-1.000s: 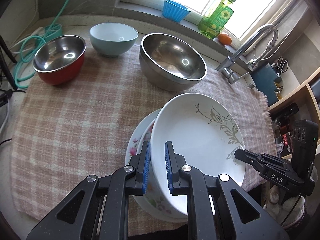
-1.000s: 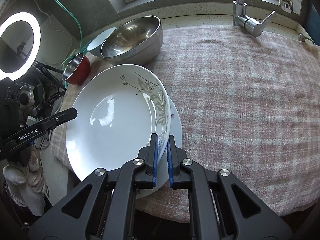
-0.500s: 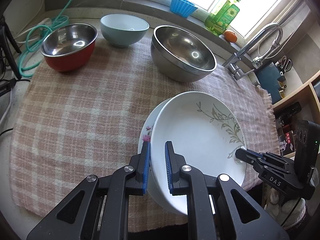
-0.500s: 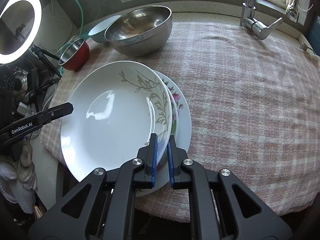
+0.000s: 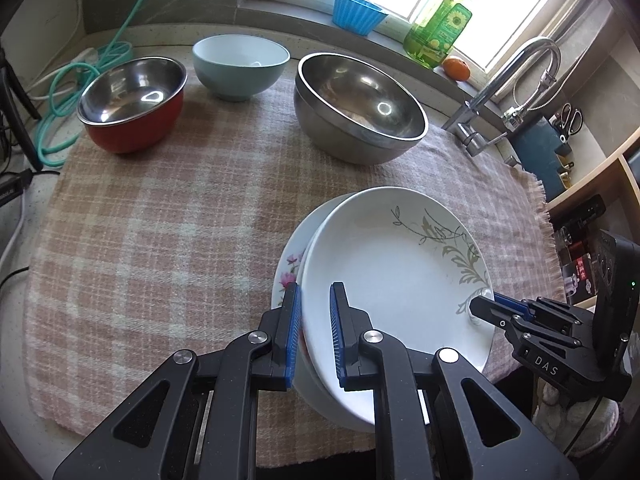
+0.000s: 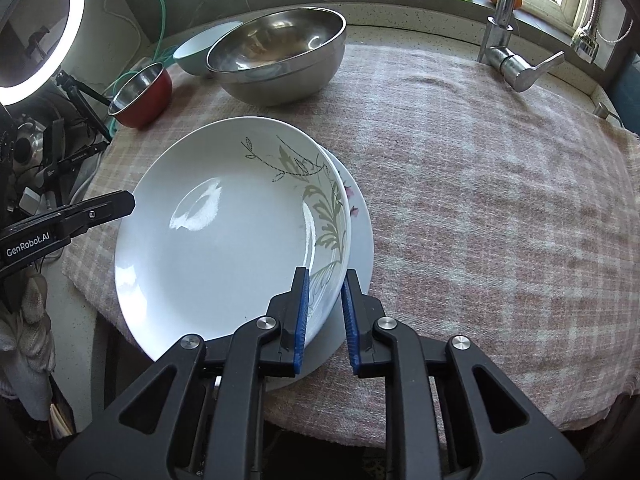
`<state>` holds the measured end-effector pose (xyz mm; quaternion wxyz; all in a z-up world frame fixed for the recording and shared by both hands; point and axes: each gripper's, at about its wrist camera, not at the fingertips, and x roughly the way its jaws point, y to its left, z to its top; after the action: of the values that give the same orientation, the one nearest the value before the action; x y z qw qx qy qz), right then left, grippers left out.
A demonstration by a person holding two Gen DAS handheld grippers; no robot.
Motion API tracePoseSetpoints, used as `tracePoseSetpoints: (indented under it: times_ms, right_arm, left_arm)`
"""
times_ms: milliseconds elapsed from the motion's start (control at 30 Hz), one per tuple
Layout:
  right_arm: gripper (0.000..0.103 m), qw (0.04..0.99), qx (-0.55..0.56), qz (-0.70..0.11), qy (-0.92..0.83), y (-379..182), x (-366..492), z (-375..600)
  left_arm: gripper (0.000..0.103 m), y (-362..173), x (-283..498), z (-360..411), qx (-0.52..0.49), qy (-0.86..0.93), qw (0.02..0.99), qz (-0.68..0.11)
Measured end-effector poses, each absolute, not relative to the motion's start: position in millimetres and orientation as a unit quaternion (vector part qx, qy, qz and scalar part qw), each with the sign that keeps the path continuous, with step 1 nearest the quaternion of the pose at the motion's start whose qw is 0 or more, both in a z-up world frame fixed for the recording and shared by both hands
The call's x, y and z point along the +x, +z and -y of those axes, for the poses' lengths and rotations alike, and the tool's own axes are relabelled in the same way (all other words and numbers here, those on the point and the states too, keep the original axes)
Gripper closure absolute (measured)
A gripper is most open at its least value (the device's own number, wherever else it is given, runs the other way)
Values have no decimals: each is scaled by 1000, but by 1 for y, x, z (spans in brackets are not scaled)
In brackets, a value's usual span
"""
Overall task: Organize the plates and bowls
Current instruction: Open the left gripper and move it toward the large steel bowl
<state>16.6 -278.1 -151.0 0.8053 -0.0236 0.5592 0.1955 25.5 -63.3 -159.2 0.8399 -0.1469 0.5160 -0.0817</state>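
A white plate with a green leaf pattern (image 5: 396, 280) (image 6: 232, 236) sits on top of a pink-flowered plate (image 5: 289, 268) (image 6: 360, 220) on the checked cloth. My left gripper (image 5: 314, 332) straddles the near rims of both plates with its jaws slightly apart. My right gripper (image 6: 324, 312) straddles the leaf plate's rim on the opposite side, its jaws parted wider than before; it also shows in the left wrist view (image 5: 496, 308). A red steel bowl (image 5: 134, 104), a pale blue bowl (image 5: 240, 66) and a large steel bowl (image 5: 358, 106) stand at the back.
The checked cloth (image 5: 160, 240) covers the counter. A faucet (image 5: 516, 80) (image 6: 504, 40) stands at the right. A blue cup (image 5: 358, 12), a soap bottle (image 5: 438, 28) and an orange (image 5: 456, 69) sit on the windowsill. A ring light (image 6: 40, 32) stands to the left.
The plate pair has come down onto the cloth and sits flatter. The right gripper's jaws have opened wider around the rim. Both cameras have pulled back slightly.
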Motion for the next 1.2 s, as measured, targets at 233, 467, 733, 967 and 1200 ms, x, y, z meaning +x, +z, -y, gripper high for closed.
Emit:
tracePoseSetpoints:
  times_ms: [233, 467, 733, 967, 1200]
  right_arm:
    - [85, 804, -9, -561, 197, -151, 18, 281]
    - [73, 814, 13, -546, 198, -139, 24, 291]
    - [59, 824, 80, -526, 197, -117, 52, 315]
    - [59, 831, 84, -510, 204, -104, 85, 312]
    - [59, 826, 84, -512, 222, -104, 114, 297]
  left_arm:
    - [90, -159, 25, 63, -153, -83, 838, -517]
    - [89, -156, 28, 50, -177, -80, 835, -515]
    - [71, -143, 45, 26, -217, -64, 838, -497]
    - [71, -132, 66, 25, -219, -61, 846, -483]
    - [71, -133, 95, 28, -232, -65, 843, -480]
